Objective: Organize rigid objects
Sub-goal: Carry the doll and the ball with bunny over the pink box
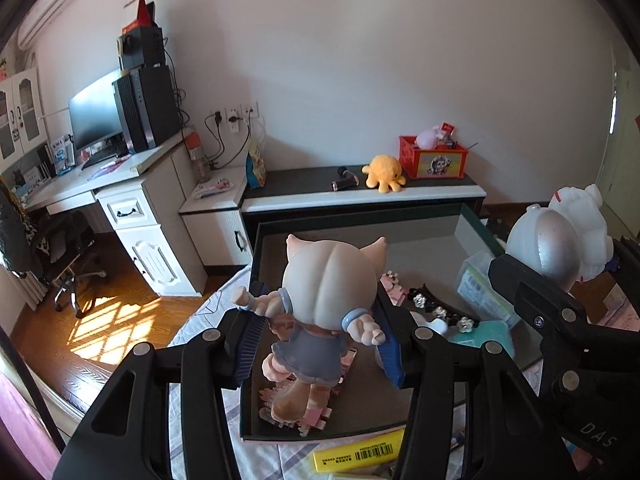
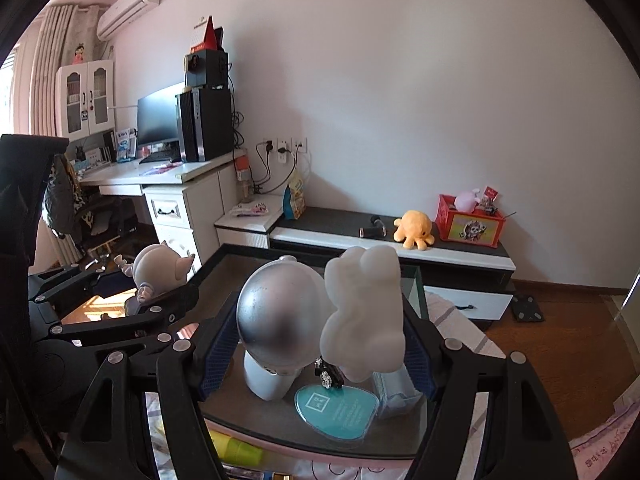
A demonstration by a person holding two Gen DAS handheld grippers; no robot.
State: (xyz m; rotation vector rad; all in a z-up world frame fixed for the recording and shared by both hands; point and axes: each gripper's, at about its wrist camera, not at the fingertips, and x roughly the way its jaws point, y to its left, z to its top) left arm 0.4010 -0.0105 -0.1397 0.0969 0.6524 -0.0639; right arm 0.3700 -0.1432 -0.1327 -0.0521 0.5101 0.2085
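Observation:
My left gripper (image 1: 318,334) is shut on a cat-eared doll figurine (image 1: 320,300) in a grey dress and holds it over the near left part of an open dark box (image 1: 360,224). My right gripper (image 2: 316,344) is shut on a white figure with a silver dome head (image 2: 276,316) and a white bunny-shaped part (image 2: 364,312), over the box's right side. The right gripper and its figure also show in the left wrist view (image 1: 556,248). The left gripper with the doll shows at the left of the right wrist view (image 2: 156,276).
In the box lie a teal oval card (image 2: 336,410), a black hair clip with crystals (image 2: 329,374), a clear plastic case (image 1: 480,288) and pink block pieces (image 1: 296,412). A yellow marker (image 1: 360,454) lies on the bedspread before the box. A low cabinet (image 1: 360,192) with an orange plush octopus (image 1: 383,172) stands behind.

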